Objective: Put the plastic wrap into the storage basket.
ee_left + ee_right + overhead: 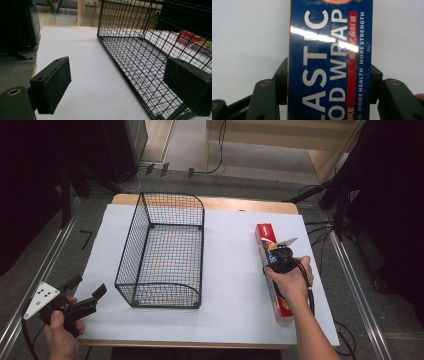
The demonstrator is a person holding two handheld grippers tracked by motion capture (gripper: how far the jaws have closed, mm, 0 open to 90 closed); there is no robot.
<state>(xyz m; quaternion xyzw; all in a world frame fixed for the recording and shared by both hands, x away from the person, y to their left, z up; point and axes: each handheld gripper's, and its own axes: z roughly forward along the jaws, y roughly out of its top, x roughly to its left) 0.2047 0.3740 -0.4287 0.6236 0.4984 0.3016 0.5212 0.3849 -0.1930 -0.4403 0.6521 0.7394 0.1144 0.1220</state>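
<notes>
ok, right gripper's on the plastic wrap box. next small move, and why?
Probably lift it straight up. The right gripper has its jaws against both long sides of the plastic wrap box, which lies flat on the table; the wire basket stands open to its left.
</notes>
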